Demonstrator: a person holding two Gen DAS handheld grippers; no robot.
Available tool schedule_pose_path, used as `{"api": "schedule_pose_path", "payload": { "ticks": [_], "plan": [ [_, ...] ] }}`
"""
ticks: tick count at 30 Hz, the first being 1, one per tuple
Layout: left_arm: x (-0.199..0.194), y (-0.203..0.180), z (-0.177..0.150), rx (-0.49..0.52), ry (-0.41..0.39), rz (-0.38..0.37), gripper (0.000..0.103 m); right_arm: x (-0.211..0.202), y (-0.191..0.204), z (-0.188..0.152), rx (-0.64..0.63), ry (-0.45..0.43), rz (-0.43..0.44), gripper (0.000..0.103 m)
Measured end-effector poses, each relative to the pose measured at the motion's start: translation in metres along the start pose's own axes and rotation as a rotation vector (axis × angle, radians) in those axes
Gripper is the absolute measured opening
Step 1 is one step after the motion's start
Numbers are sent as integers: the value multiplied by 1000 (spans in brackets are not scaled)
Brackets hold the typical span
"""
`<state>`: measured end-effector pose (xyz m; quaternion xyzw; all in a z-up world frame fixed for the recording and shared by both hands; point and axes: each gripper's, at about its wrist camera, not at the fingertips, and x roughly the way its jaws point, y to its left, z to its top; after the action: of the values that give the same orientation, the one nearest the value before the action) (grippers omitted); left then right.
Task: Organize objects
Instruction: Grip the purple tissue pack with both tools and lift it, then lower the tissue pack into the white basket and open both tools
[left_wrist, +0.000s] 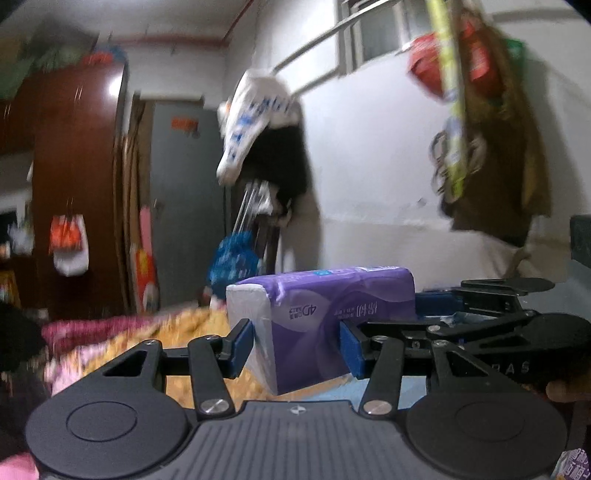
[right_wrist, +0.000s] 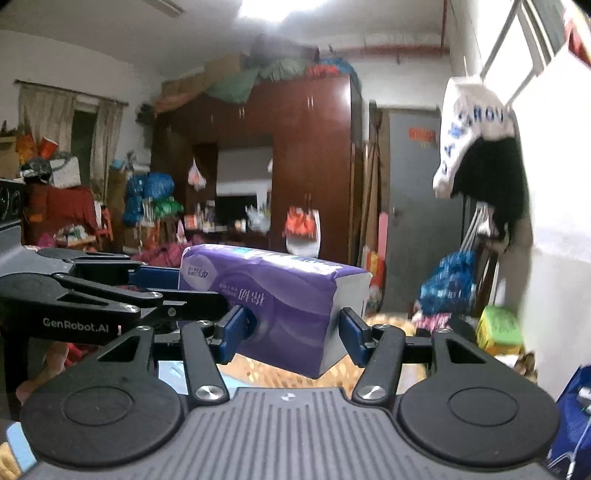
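Observation:
A purple pack of tissues (left_wrist: 317, 314) is held in the air by both grippers at once. My left gripper (left_wrist: 297, 345) is shut on one end of it, blue pads against its sides. My right gripper (right_wrist: 295, 328) is shut on the other end of the tissue pack (right_wrist: 280, 291). The right gripper's arm shows at the right of the left wrist view (left_wrist: 498, 317). The left gripper's arm, marked GenRobot.AI, shows at the left of the right wrist view (right_wrist: 92, 302). The pack's white end faces left in the left wrist view.
Below lies a bed with an orange and pink quilt (left_wrist: 147, 339). A dark wardrobe (right_wrist: 295, 166) and a grey door (right_wrist: 410, 206) stand across the room. Clothes and bags hang on the white wall (left_wrist: 491, 122). A white and black garment hangs (right_wrist: 476, 147) nearby.

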<state>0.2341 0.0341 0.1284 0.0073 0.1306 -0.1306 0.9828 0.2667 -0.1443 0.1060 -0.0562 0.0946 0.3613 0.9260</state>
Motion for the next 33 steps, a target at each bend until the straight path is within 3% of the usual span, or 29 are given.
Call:
{"api": "schedule_pose_path", "payload": {
  "ticks": [6,14,17,18,21,23,27,33],
  "plan": [
    [50,31,-12,-90,141,37,54,51,-8,-18,48,141,14,59],
    [82,48,-32,-130,303,64,53,69,-12,-36,56,315,23,57],
    [71,43,-33,-105,249,74,60,64,-13,-39,43,323,2,59],
    [64,42,-32,-113,222,75,68,59,-16,-37,58,303,-4,62],
    [32,40,-28,-130,120,64,87,31,-26,-26,107,200,-29,87],
    [6,33,-31,-113,59,55,91,3,-30,-21,114,130,-50,103],
    [-47,20,-58,-111,4,47,96,-58,-34,-38,142,68,-13,103],
    [-106,3,-120,-127,26,83,96,-126,-18,-110,144,79,-30,103]
  ]
}}
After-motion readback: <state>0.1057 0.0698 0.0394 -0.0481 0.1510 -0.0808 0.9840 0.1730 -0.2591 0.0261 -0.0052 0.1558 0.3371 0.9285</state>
